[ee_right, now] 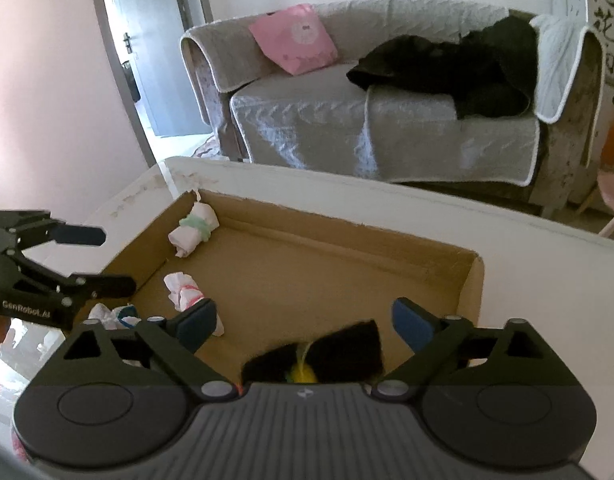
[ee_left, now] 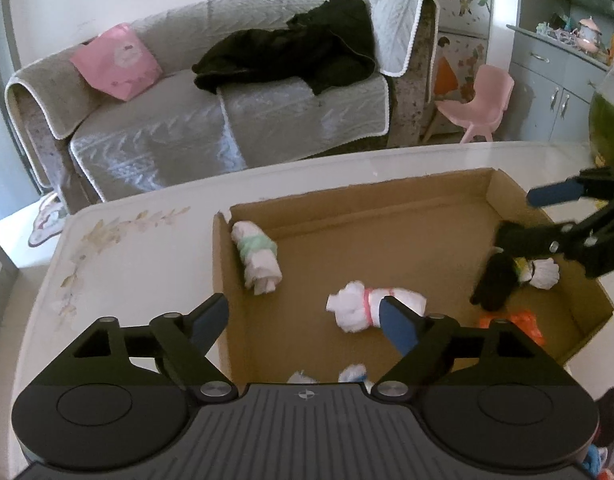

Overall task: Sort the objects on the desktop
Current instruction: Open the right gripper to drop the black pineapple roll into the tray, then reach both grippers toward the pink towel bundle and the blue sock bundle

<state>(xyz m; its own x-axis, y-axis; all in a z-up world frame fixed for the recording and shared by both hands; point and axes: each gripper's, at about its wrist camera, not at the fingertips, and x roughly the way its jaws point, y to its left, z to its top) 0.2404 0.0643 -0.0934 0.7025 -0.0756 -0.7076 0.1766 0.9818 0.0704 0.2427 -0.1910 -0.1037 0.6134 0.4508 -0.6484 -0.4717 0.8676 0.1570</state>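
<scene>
A: Entry. White desk (ee_left: 139, 232) carries a shallow cardboard box (ee_left: 387, 216); both grippers hang over it, angled down into it. Step, by my reading: items are going into the box, and both grippers look to be at the letting-go stage.

B: Contents, big to small?

A: A black cloth bundle with a yellow tie (ee_right: 347, 344) sits at the near right of the box. A white roll with a green band (ee_left: 257, 256) lies in the far left corner. A white roll with a pink band (ee_left: 357, 308) lies mid-floor. Smaller white scraps with blue (ee_left: 353, 372) and an orange piece (ee_left: 523, 322) lie along the near edge.

B: Gripper states?

A: Left gripper (ee_left: 303, 324): jaws wide apart, nothing pinched; one finger overlaps the pink-banded roll in its own view, contact unclear. Right gripper (ee_right: 307, 326): jaws spread wide, empty; the black bundle lies low between and below its fingers, apparently free.

B: Next move?

A: Judgement only: lift both clear without snagging cloth, then fetch whatever remains outside the box.
</scene>
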